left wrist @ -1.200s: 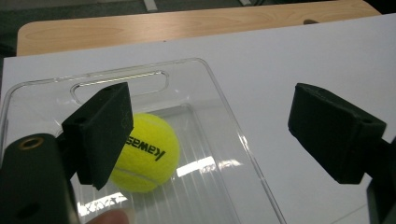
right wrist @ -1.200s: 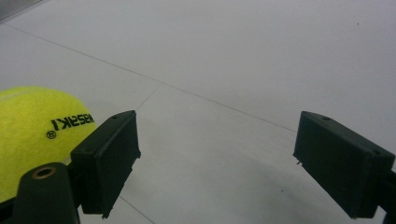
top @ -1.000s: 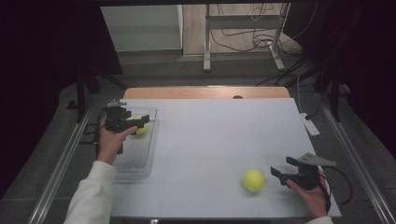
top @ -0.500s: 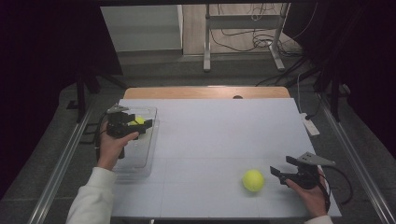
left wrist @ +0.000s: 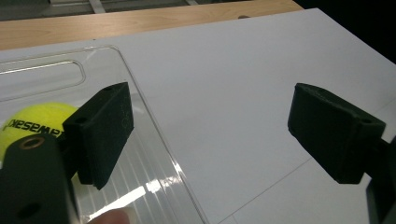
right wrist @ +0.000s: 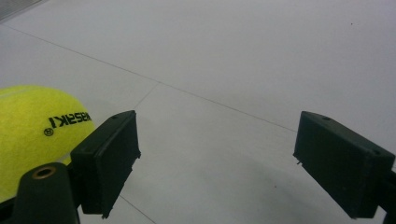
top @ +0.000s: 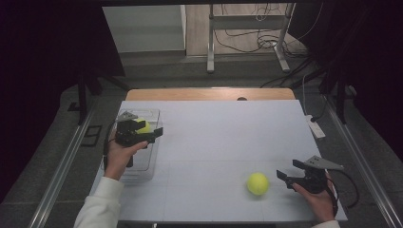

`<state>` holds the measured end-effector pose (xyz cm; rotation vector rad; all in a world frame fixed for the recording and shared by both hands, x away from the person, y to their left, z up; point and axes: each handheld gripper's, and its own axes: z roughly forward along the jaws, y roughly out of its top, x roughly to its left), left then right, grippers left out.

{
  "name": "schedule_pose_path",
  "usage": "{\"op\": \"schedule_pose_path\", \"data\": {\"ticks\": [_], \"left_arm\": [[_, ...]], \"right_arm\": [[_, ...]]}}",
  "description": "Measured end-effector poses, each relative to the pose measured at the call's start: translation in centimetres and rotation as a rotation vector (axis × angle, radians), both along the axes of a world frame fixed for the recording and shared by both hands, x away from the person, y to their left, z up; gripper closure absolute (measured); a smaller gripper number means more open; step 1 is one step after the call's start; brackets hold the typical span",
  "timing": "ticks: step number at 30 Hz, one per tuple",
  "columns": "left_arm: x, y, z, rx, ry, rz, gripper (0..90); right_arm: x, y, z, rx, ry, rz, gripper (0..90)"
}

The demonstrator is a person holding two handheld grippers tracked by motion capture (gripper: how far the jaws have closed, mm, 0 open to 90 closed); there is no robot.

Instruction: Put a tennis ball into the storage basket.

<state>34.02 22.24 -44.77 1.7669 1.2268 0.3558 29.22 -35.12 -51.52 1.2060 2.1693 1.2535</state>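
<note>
Tennis ball lies in the clear tray at the desk's left edge — left tongs just above that tray, jaws apart, holding nothing. Second ball sits on the desk well right of the tray — right tongs just beside it, jaws wide, empty.

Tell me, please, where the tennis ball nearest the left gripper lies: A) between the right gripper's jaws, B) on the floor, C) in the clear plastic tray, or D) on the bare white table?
C: the tennis ball rests inside the clear plastic tray, beside the open left gripper.
</note>
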Motion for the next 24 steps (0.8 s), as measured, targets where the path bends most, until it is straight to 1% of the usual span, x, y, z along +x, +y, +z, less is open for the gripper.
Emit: {"op": "schedule_pose_path", "data": {"ticks": [1,8,12,15,16,22,24], "left_arm": [[-0.3,0.0,0.0,0.000,-0.004,-0.008,15.2],[-1.2,-0.2,0.1,-0.007,-0.020,-0.022,15.2],[-1.8,-0.6,0.2,-0.019,-0.031,-0.034,15.2],[-2.1,-1.0,0.3,-0.009,-0.038,-0.046,15.1],[-2.4,-1.4,0.3,0.000,-0.043,-0.058,15.1],[-2.8,-2.4,0.3,0.000,-0.050,-0.092,15.0],[-2.8,-2.6,0.2,-0.002,-0.048,-0.095,15.0]], "right_arm": [[0.0,0.0,0.0,0.000,0.000,0.000,14.0],[0.0,0.1,0.0,-0.002,0.002,0.000,14.0],[0.0,0.1,0.0,-0.003,0.001,0.000,14.0],[0.0,0.1,0.0,-0.004,0.002,0.000,14.0],[0.0,0.1,0.0,-0.004,0.001,0.001,14.0],[0.0,0.1,0.0,-0.005,0.002,-0.001,14.0],[0.0,0.0,0.0,-0.004,0.002,-0.001,14.0]]}}
